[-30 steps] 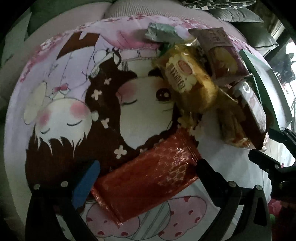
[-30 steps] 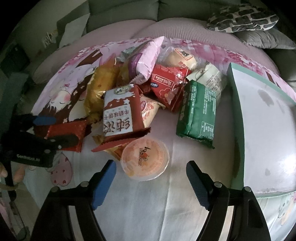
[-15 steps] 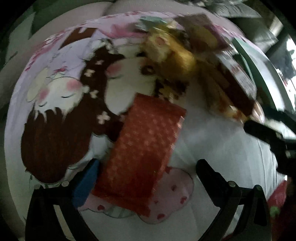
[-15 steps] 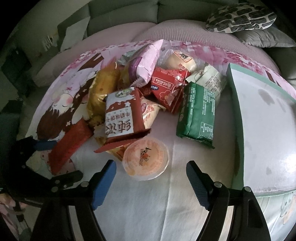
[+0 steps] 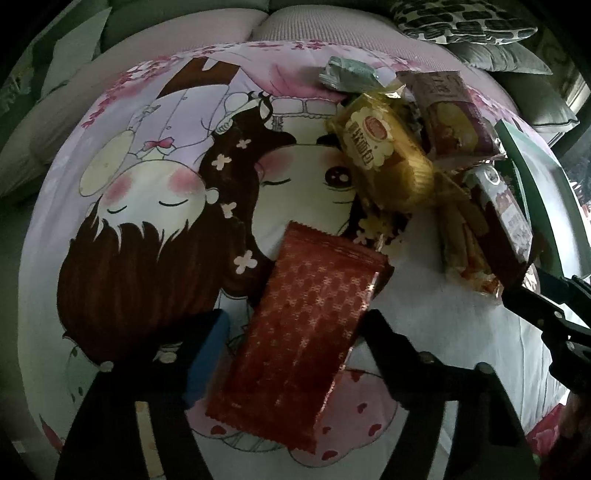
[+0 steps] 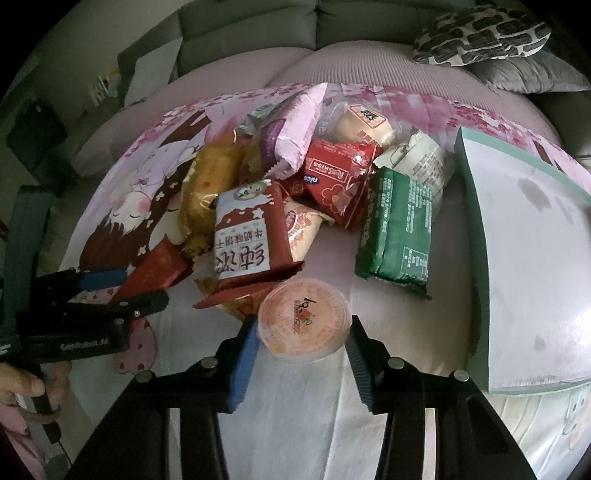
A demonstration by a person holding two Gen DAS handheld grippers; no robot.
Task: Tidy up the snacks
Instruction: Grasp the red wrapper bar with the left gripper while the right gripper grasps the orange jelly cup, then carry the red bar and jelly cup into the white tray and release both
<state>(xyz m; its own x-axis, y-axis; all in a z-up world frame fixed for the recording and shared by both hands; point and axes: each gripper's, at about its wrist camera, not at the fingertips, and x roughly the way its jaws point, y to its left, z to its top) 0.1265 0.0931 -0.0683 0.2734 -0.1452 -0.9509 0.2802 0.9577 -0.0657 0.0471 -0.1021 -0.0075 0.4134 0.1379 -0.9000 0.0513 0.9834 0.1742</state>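
A flat red foil packet (image 5: 306,325) lies on the cartoon-print cloth (image 5: 155,206) between the fingers of my left gripper (image 5: 295,328), which stands open around it, fingers just clear of its edges. It shows in the right wrist view (image 6: 155,267) too. My right gripper (image 6: 303,328) has its fingers against both sides of an orange jelly cup (image 6: 303,319). Behind the cup is a snack pile: a dark red packet with Chinese print (image 6: 251,236), a green packet (image 6: 399,225), a golden bread bag (image 5: 384,155).
A white tray with a green rim (image 6: 476,236) lies to the right of the pile. Sofa cushions (image 6: 480,33) rise behind the cloth. The left gripper (image 6: 110,291) sits at the left in the right wrist view.
The right gripper's fingers closed in onto the jelly cup. The left gripper swung round, so the red packet now lies lengthwise between its narrower-set fingers.
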